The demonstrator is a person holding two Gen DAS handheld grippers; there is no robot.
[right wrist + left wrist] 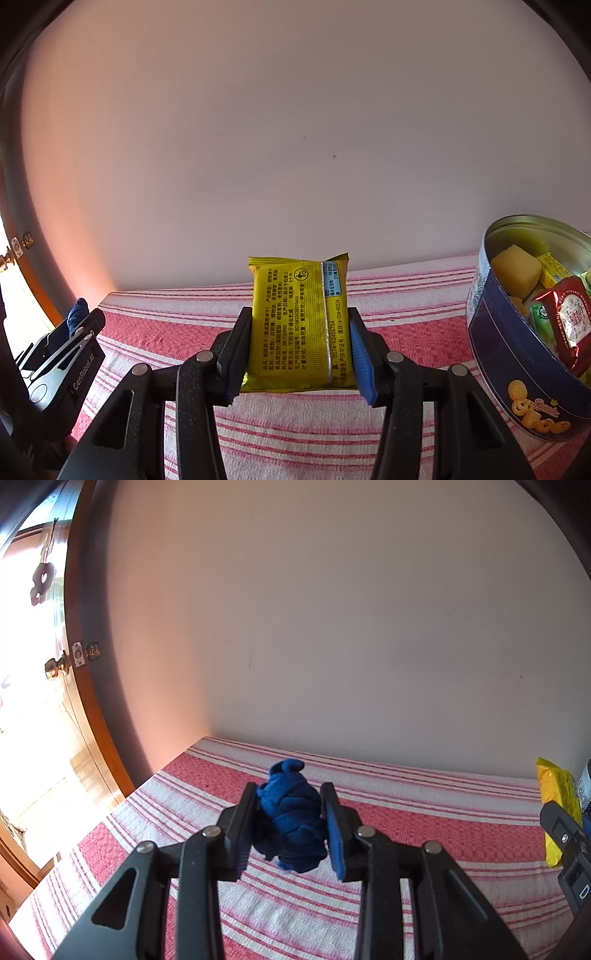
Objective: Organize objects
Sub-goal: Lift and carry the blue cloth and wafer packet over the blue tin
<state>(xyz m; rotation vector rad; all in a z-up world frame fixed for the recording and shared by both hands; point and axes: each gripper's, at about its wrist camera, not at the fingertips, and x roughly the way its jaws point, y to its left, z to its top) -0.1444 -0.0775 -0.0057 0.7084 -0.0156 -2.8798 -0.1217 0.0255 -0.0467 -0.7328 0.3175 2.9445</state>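
Note:
A bunched dark blue cloth [290,812] sits between the pads of my left gripper [290,790], which is shut on it above the striped tablecloth [424,823]. In the right wrist view a yellow snack packet [295,321] stands upright, printed back facing the camera, and my right gripper [299,314] is shut on its two side edges. Each gripper shows in the other's view: the right gripper [561,834] with the yellow packet [556,790] at the far right, the left gripper [79,325] with the blue cloth [77,312] at the far left.
A round blue biscuit tin [517,369] stands open at the right, holding several wrapped snacks. The table, under a red and white striped cloth [406,306], backs onto a plain wall. A wooden door [85,738] with a brass knob [57,666] stands to the left.

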